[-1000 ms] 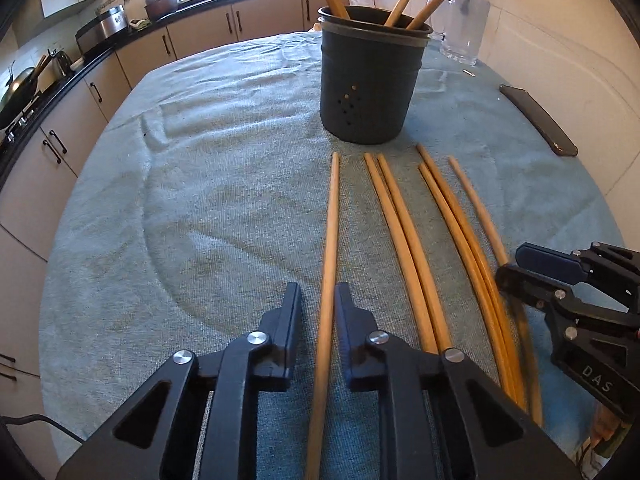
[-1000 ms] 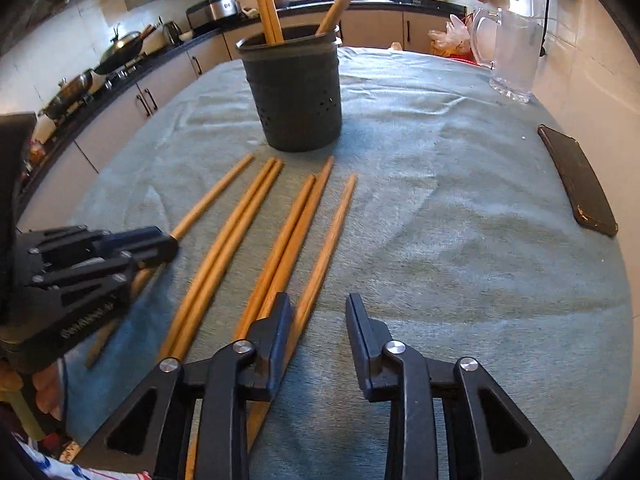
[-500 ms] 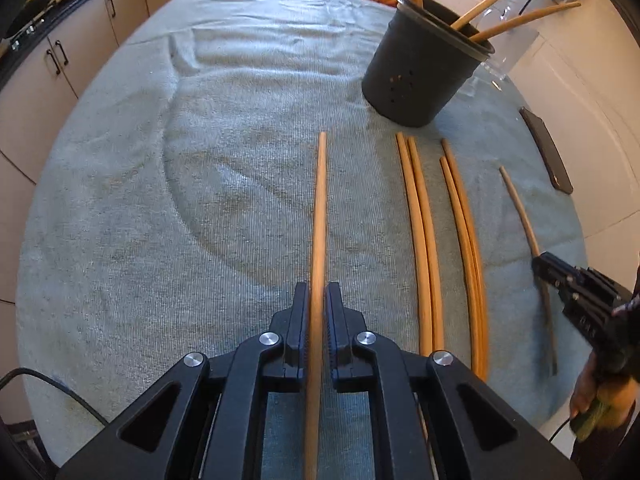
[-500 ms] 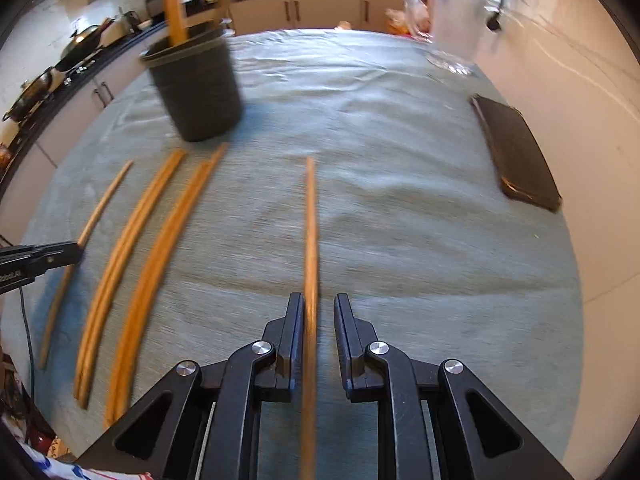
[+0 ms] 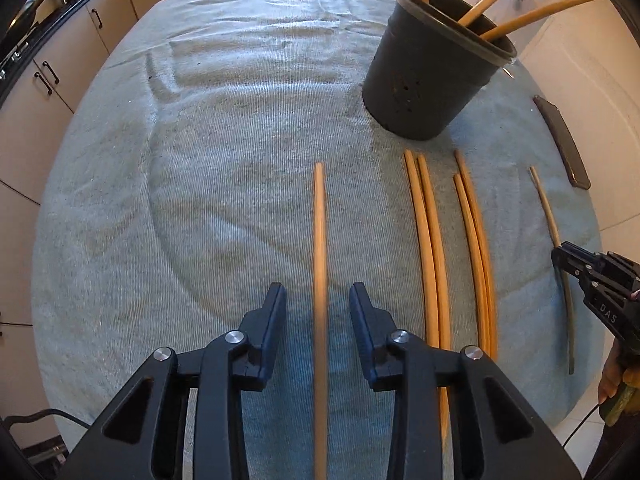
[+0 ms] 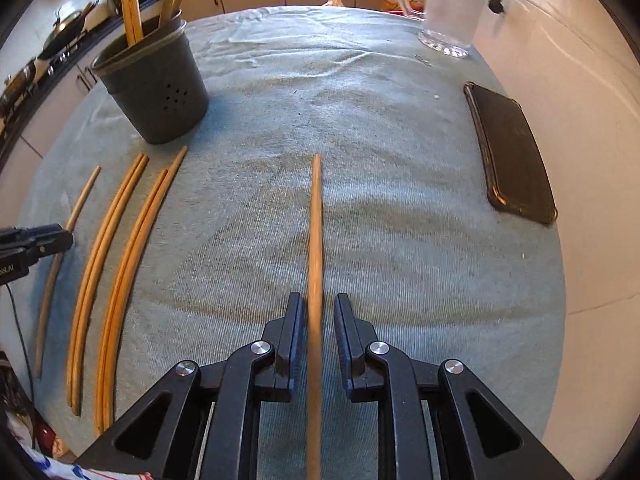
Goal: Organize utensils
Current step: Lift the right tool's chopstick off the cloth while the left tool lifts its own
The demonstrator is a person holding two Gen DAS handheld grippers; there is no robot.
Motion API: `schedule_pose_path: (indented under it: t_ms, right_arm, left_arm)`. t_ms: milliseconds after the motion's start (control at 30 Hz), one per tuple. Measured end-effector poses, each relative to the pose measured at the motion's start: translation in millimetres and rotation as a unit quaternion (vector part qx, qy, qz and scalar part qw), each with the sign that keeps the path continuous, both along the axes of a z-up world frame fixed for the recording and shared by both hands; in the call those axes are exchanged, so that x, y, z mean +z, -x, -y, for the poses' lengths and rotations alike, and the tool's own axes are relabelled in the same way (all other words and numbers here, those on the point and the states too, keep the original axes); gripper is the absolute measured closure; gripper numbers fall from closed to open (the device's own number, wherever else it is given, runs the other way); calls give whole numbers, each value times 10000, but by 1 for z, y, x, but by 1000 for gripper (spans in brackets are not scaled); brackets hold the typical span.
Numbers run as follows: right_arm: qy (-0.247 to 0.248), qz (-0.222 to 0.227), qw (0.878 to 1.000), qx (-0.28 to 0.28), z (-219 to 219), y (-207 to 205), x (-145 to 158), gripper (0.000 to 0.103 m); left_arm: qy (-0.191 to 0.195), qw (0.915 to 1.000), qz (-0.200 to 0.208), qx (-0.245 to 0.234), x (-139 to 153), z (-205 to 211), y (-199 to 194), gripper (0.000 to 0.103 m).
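The only clear writing is "DAS", in pale letters on the side of the right tongs as the left camera sees them. There is lettering on the left tongs' side too, but it is too cropped to read.

Six wooden chopsticks lie on the blue-grey cloth [image 5: 224, 128] in rough parallel. Farthest left is the left chopstick [image 5: 320, 240], running between the fingers of the left tongs [image 5: 318, 292]. These stand wide open, with cloth showing on either side of the stick. Next come two pairs of chopsticks [image 5: 452, 240], each pair lying side by side and touching, all four out of the tongs' reach. Last is the right chopstick [image 6: 316, 240], between the fingers of the right tongs [image 6: 318, 300]. They are parted more narrowly, and a thin gap shows on each side, so they are not pinching it.

Behind the pairs stands one dark round holder [image 6: 156, 92] with small holes in its wall. Four more chopsticks lean inside it, their ends poking above the rim.

To the right, one black phone [image 6: 512, 152] lies flat near the cloth's edge. One clear glass jug [image 6: 452, 8] stands beyond it.
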State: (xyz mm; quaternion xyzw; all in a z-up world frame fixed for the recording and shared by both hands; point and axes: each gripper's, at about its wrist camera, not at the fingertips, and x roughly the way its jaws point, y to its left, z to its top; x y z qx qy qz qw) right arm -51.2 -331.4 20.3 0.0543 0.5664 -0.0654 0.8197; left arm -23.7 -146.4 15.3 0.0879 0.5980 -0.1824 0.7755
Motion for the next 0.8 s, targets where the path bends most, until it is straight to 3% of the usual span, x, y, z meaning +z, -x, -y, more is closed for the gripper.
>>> schedule_pose_path:
  t_ms: [267, 433, 467, 500, 533, 633, 800]
  right_arm:
    - [-70, -279, 9996, 65, 4, -26, -1, 81]
    - [-83, -477, 9985, 255, 2, -40, -1, 80]
    - [-125, -490, 9984, 262, 3, -42, -1, 81]
    - [-126, -487, 9984, 273, 3, -44, -1, 89]
    - [-79, -450, 9986, 270, 3, -45, -1, 94]
    - [-99, -307, 9993, 187, 6, -42, 0, 96]
    - [-147, 185, 9997, 44, 8, -20, 11, 96]
  left_arm:
    - [104, 9999, -112, -12, -2, 4, -18, 71]
    - [37, 9993, -34, -359, -4, 10, -22, 71]
    - [12, 9992, 11, -404, -5, 11, -21, 74]
    - [-26, 9990, 92, -430, -6, 13, -23, 89]
    - [-39, 9989, 154, -432, -6, 13, -24, 96]
    - [145, 9992, 265, -278, -4, 6, -20, 97]
    - [445, 9948, 902, -169, 28, -11, 2, 97]
